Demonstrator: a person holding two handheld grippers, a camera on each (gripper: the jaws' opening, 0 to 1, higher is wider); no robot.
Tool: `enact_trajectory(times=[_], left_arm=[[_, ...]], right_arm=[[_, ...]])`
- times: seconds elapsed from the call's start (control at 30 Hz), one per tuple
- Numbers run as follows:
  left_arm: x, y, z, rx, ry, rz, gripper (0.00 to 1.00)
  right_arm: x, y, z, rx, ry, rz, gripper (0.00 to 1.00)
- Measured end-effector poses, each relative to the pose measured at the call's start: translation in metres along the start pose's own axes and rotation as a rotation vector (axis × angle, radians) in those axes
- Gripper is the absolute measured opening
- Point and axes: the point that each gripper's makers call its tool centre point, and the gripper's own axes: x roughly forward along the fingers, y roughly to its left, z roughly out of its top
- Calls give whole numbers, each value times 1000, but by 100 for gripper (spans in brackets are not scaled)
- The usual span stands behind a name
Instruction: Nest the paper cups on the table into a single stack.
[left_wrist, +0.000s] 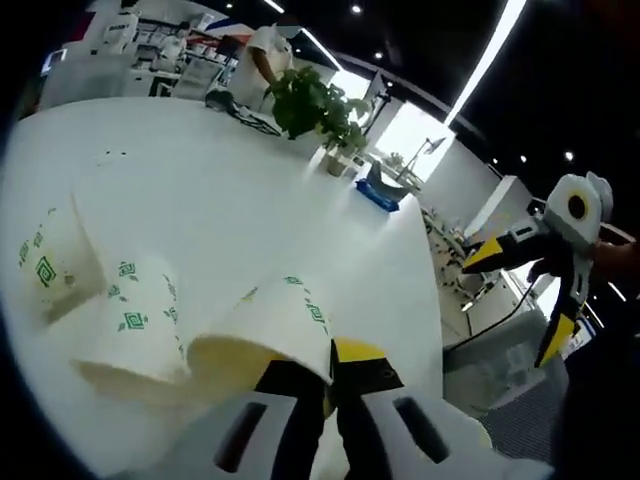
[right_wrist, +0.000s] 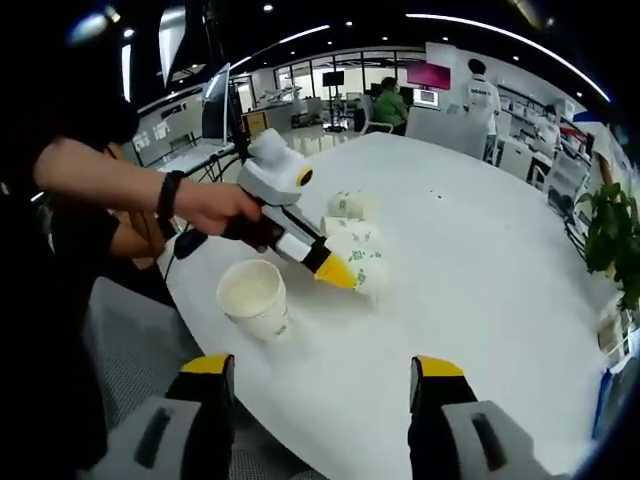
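Note:
Several white paper cups with green marks are on the round white table (left_wrist: 200, 190). Two lie on their sides at the left, one cup (left_wrist: 45, 265) beside another (left_wrist: 135, 320). My left gripper (left_wrist: 328, 370) is shut on the wall of a third tipped cup (left_wrist: 270, 325). The right gripper view shows the left gripper (right_wrist: 338, 270) with that same cup (right_wrist: 368, 270), two more lying cups (right_wrist: 350, 205) behind it, and one upright empty cup (right_wrist: 253, 297) near the table edge. My right gripper (right_wrist: 322, 370) stands open before that edge, nothing between its jaws, and it (left_wrist: 520, 295) hangs off the table's right side.
A potted plant (left_wrist: 310, 105) and a blue object (left_wrist: 380, 190) stand at the table's far edge. The person's arm (right_wrist: 120, 180) reaches in from the left. Desks, chairs and people fill the room behind. The table edge (right_wrist: 300, 440) runs just ahead of my right jaws.

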Motion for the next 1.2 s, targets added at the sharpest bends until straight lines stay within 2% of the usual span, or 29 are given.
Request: enact_trajectory(times=[0.1,0.2,0.43,0.63,0.7,1.03,1.2], left_arm=[[-7,-10,5,23,-3,3,0],[-8,-11,8,57,0,9,0],[-33,-27,12,186,48,35,0],[-56,-41,20,246,58,53,0],[-57,-41,18,266,65,55,0],[-94,-65,7,352,124,63,0],[-105,-70,-10,377,160,66,0]], right_arm=[[0,0,-1,-2,-1,1,71],[0,0,-2,-3,0,3,71],[3,0,-4,-10,0,15,71],[7,-1,-3,-17,-8,28,70],[8,-1,-3,-22,-8,33,70],[16,1,-1,-41,-15,60,70],[19,5,0,-51,-22,77,70]])
